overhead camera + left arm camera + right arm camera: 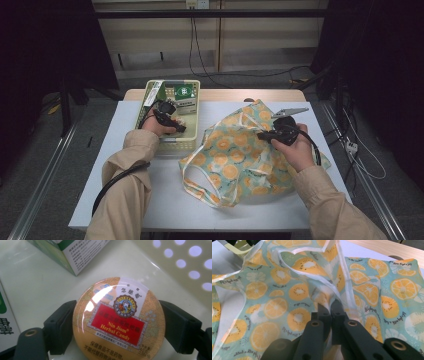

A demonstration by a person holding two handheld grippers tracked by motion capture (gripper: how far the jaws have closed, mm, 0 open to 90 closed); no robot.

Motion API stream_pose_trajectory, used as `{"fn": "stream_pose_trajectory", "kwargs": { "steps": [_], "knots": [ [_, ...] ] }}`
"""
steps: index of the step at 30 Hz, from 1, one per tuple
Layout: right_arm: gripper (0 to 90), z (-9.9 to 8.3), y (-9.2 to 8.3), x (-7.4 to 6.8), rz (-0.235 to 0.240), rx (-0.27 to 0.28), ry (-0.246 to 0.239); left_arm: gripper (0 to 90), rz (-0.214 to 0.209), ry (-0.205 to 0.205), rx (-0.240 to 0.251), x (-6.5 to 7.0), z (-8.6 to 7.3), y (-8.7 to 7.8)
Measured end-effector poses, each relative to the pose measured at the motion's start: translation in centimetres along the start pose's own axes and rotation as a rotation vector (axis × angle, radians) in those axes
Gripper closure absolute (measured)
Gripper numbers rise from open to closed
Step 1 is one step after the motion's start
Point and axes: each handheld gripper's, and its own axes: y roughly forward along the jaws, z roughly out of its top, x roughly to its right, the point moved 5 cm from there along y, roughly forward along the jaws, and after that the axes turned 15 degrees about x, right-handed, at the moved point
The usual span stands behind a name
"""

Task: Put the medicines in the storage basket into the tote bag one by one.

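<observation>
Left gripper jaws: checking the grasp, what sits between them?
A round candy tin, labelled Nin Jiom Herbal Candy, sits between the jaws in the left gripper view.

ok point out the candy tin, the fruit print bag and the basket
candy tin [117, 322], left gripper view, red label on its lid
fruit print bag [274, 307], right gripper view, orange slice print
basket [196, 102], high view, right wall

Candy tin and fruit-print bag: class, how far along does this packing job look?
Early. Done: the right tool has pinched the bag at its edge. In hand: the left tool grips the candy tin inside the basket. Left: probably lifting the tin into the bag; boxes remain in the basket.
</observation>
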Motion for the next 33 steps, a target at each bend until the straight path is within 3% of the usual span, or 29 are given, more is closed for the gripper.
{"fn": "stream_pose_trajectory", "kwargs": {
  "steps": [2,4,6,7,8,11,14,23,25,26,29,33],
  "knots": [
    [89.4,0.0,-0.1,0.0,0.0,0.002,0.003,20.4,0.026,-0.001,0.004,0.0,0.1,0.0],
    [89.4,0.0,-0.1,0.0,0.0,0.005,0.002,20.5,0.021,-0.01,0.011,-0.2,0.3,-0.4],
    [89.3,-0.1,-0.2,0.0,0.001,0.007,0.004,20.6,0.035,-0.034,0.052,-0.2,0.8,-0.7],
    [89.3,-0.1,-0.2,0.0,0.001,0.007,0.004,20.7,0.025,-0.039,0.061,-0.2,1.1,-1.0],
    [89.4,-0.1,-0.2,0.0,0.002,0.009,0.006,20.7,0.05,-0.043,0.076,-0.1,1.4,-1.1],
    [89.4,0.0,-0.2,0.0,0.004,0.012,0.008,20.7,0.059,-0.048,0.101,0.2,2.6,-1.9],
    [89.4,-0.1,0.1,0.0,0.003,0.007,0.007,20.7,0.04,-0.036,0.102,0.8,3.9,-3.0],
    [89.4,-0.3,0.4,0.0,0.008,0.01,0.017,20.7,-0.056,-0.031,0.145,3.1,6.0,-6.5],
    [89.4,-0.2,0.4,0.0,0.009,0.014,0.021,20.7,-0.076,-0.023,0.165,4.2,6.4,-7.3],
    [89.4,-0.2,0.4,-0.1,0.008,0.016,0.02,20.7,-0.094,-0.004,0.16,4.8,6.5,-7.6],
    [89.5,-0.1,0.6,-0.2,0.011,0.015,0.019,20.7,-0.156,0.0,0.193,7.0,7.0,-8.4],
    [89.4,0.1,0.8,-0.2,0.004,0.013,0.016,20.7,-0.226,0.056,0.22,10.1,7.5,-9.3]
  ]
}}
